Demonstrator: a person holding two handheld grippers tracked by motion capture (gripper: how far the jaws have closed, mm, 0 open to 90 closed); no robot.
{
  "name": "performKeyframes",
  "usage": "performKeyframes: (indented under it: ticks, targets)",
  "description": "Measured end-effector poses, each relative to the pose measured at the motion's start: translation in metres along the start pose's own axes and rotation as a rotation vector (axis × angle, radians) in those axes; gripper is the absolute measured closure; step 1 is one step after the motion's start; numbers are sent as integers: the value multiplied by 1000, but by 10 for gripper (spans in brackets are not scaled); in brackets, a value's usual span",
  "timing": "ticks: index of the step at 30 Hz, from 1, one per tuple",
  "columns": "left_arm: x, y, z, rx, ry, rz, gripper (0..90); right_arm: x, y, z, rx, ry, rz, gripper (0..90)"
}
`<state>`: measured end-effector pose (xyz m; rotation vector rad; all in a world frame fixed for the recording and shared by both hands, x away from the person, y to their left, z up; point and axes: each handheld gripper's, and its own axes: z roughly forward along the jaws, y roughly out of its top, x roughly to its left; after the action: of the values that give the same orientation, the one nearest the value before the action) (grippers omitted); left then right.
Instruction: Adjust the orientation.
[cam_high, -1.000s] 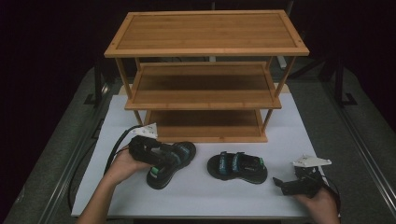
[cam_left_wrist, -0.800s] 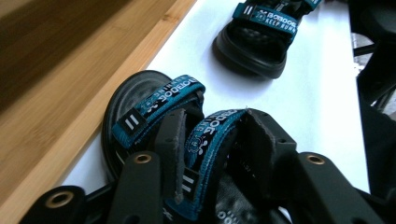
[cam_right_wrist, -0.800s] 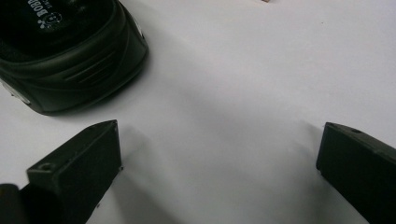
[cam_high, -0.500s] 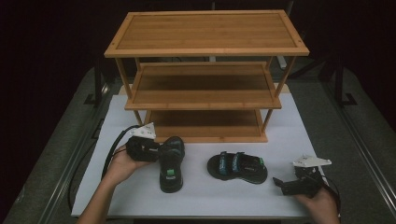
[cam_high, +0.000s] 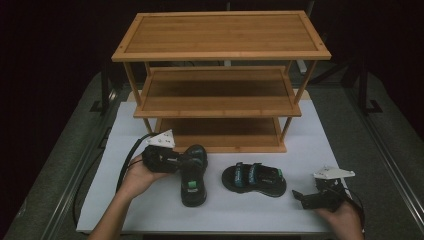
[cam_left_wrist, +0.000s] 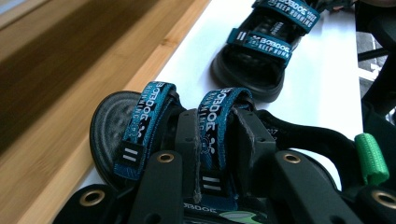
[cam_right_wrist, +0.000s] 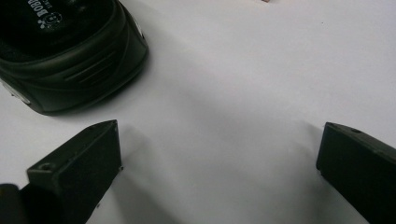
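Black foam sandal with teal webbing straps (cam_high: 193, 175) has swung round since a second ago: it lay across the white tabletop (cam_high: 310, 135), now it points toe-first at the bamboo three-tier rack (cam_high: 220, 90), just in front of the bottom shelf. Left gripper (cam_left_wrist: 215, 140) has just been closing and is clenched on the middle strap. Judgement: grasp secured, shelving comes next. Matching sandal (cam_high: 255, 179) lies flat mid-table, ribbed rubbery sole. Right gripper (cam_right_wrist: 219, 154) rests released on the tabletop, jaws wide, nothing between them.
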<state>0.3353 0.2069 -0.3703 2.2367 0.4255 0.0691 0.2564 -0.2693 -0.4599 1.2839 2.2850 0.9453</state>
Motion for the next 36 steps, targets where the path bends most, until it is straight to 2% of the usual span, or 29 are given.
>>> performKeyframes:
  ticks: [7,15,20,22,24,29,32,34,36]
  targets:
    - [-8,5,21,42,7,33,725,0,0,0,-1,0,0,0]
    - [-9,2,29,29,-14,22,723,0,0,0,-2,0,-2,0]
    - [-8,0,27,16,-15,24,703,0,0,0,-1,0,-1,0]
    - [-7,0,27,0,-29,8,650,0,0,0,-1,0,-1,0]
    - [-7,0,25,6,-10,5,567,0,0,0,-1,0,-1,0]
    - [-5,-1,21,-10,-5,-11,425,0,0,0,-1,0,-1,0]
    - [-4,-3,18,-6,2,-36,333,0,0,0,-2,0,-1,0]
    - [-4,-4,16,-5,14,-47,249,0,0,0,-2,0,-2,0]
    - [-6,-6,14,-2,44,-55,160,0,0,0,-1,0,-1,0]
